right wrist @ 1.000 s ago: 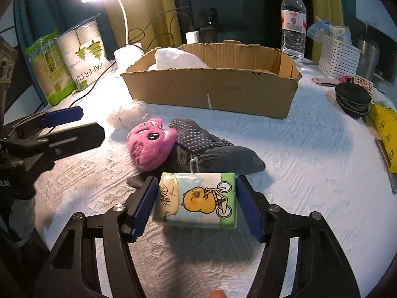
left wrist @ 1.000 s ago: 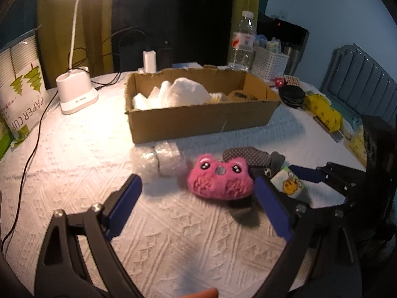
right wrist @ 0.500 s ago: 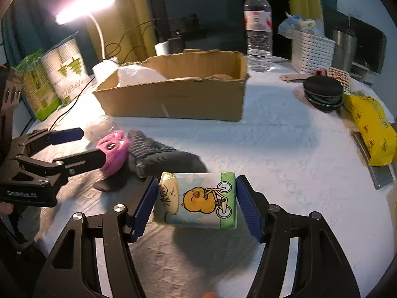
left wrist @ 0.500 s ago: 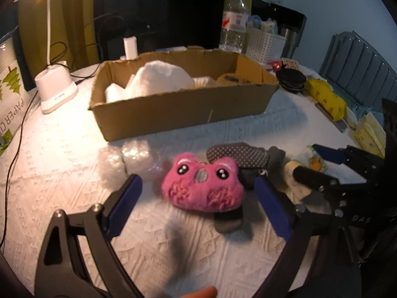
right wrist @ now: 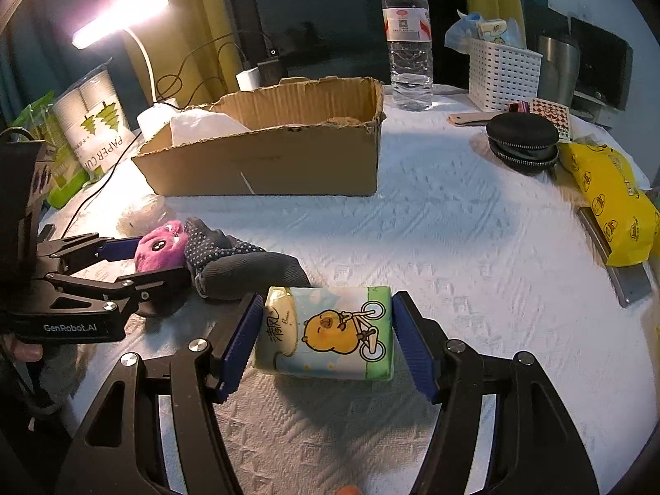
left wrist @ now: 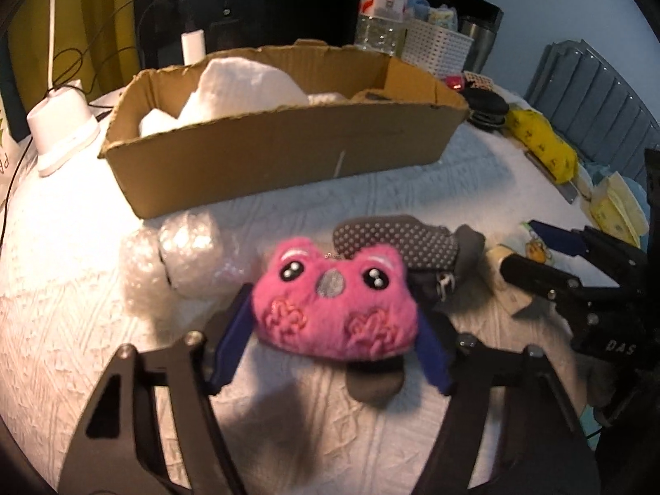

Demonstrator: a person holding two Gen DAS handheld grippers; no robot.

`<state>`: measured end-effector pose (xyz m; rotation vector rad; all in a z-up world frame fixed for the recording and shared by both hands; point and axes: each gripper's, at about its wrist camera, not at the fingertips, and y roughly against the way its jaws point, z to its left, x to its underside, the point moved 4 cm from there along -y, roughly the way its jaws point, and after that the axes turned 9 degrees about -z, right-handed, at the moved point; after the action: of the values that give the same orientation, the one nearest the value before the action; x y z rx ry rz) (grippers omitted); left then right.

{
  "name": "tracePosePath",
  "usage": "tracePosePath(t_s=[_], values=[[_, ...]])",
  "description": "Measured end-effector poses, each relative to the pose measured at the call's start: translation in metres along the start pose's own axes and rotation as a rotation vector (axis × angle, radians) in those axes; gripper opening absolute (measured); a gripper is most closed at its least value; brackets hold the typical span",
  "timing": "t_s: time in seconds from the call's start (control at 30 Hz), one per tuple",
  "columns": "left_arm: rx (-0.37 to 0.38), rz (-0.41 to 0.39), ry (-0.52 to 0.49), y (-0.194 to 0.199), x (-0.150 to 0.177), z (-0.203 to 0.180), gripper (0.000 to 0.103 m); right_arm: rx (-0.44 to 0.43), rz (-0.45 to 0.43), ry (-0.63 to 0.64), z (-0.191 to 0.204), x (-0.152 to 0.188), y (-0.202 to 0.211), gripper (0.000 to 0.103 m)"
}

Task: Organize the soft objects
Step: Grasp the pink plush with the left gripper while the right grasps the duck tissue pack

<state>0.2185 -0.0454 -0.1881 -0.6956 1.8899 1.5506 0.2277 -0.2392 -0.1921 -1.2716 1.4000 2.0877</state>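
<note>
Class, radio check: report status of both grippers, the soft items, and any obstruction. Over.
Left gripper closing around pink plush. Right gripper shut on tissue pack. Grey sock touching plush. Cardboard box path clear.

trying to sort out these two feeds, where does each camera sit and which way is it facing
Left wrist: sits on the left tongs, looking down and forward at the pink plush toy between its closing jaws, cardboard box beyond; the right tongs show at its right.
Right wrist: sits on the right tongs, looking down at the tissue pack they grip; the left tongs and a fingertip show at left.
Shared: plush toy, grey socks, box, water bottle.
</note>
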Motion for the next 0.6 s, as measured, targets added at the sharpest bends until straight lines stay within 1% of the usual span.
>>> tracePosePath(t_s=[0.07,0.2,0.27,0.37,0.6], values=[[0.005,-0.004,-0.003,0.002,0.001,0.0,0.068,0.006,0.001,0.004,0.001,0.0,0.0,0.068],[0.016,-0.025,-0.007,0.009,0.0,-0.001,0.067,0.02,0.019,0.017,0.003,0.003,-0.004,0.07],[0.022,-0.041,-0.011,0.015,-0.002,-0.001,0.067,0.037,0.047,0.033,0.005,0.006,-0.008,0.069],[0.028,-0.06,-0.011,0.023,-0.004,-0.001,0.067,0.042,0.06,0.058,0.01,0.008,-0.008,0.069],[0.034,-0.11,0.0,0.043,-0.012,0.006,0.067,0.044,0.031,0.057,0.018,-0.001,0.004,0.069]])
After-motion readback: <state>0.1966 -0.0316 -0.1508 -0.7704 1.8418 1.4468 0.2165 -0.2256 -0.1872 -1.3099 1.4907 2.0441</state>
